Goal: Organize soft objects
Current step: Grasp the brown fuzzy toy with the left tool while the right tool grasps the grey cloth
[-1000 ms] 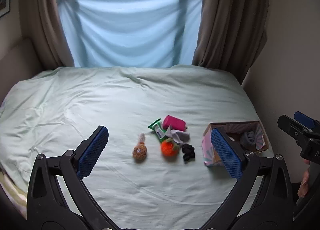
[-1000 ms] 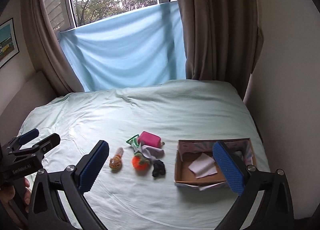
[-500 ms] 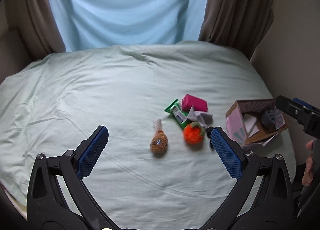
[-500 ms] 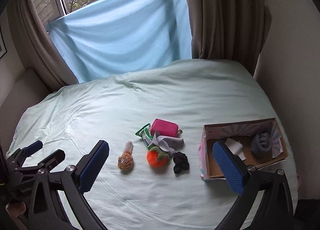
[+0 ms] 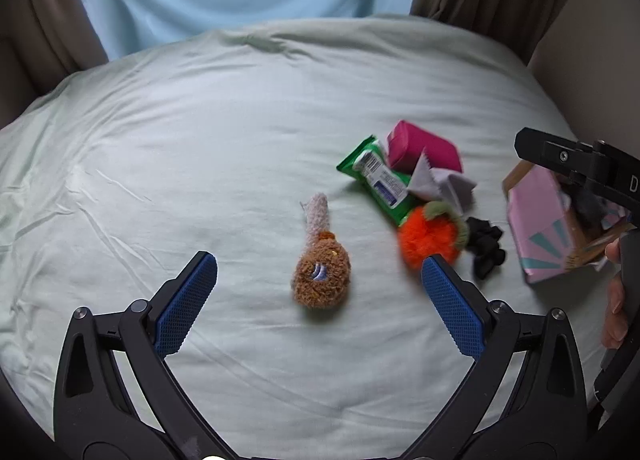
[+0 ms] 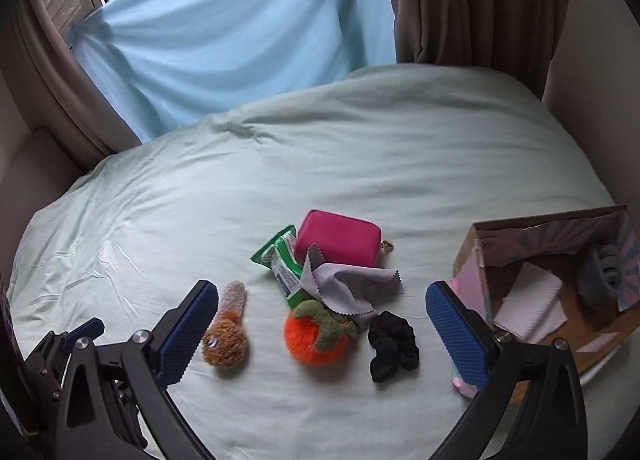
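Brown plush toy (image 5: 321, 278) now centred between left tongs (image 5: 319, 289).

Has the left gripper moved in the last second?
Yes. The left gripper has come forward and down toward the brown plush: the window has left its view, and the plush lies between its open fingers rather than well ahead.

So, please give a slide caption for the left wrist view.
Open left gripper above brown plush toy on the bed.

We see a pale mint bed (image 6: 400, 148), a brown plush (image 5: 322, 280), an orange plush (image 6: 316, 344), a magenta pouch (image 6: 340, 238), a green packet (image 5: 372, 176), a black scrunchie (image 6: 394, 344) and a pink box (image 6: 476, 288) with teal rays.
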Motion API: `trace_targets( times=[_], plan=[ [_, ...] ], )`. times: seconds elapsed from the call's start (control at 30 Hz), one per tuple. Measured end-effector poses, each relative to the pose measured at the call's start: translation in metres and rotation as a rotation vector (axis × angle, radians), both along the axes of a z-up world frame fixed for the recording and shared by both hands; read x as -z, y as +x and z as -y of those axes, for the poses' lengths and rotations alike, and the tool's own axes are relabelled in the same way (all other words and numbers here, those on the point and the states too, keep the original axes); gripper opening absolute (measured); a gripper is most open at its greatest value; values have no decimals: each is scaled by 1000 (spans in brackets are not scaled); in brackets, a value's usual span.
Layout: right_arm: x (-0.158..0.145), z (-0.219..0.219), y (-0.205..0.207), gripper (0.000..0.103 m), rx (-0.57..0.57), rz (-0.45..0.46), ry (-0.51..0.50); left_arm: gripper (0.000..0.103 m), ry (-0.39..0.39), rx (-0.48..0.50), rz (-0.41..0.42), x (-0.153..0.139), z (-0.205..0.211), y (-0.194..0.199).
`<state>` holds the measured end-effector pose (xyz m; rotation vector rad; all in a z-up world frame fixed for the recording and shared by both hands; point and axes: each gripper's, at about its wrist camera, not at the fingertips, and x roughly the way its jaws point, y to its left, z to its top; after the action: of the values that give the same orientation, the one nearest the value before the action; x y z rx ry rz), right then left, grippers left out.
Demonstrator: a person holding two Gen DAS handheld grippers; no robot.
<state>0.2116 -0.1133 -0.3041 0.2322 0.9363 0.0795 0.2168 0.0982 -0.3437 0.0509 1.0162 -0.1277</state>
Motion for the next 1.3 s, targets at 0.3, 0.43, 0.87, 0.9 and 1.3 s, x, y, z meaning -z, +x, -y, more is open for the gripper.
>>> trace_targets(
  times=[0.3, 0.43, 0.87, 0.9, 1.3],
  plan=[
    [82, 10, 48, 103, 2, -86, 37, 98, 17, -24, -69, 77, 21, 29],
    [106, 8, 62, 103, -14, -117, 54, 93, 30, -44, -97, 100, 29, 37],
    [148, 8, 76, 69, -83, -194, 96, 62, 93, -61, -154, 140, 40, 55],
    [148, 7, 76, 64, -90, -194, 97, 56, 93, -63, -153, 139, 40, 56],
    [140, -1, 68, 16, -124, -191, 135, 36, 68, -53, -155, 133, 25, 61]
  ],
)
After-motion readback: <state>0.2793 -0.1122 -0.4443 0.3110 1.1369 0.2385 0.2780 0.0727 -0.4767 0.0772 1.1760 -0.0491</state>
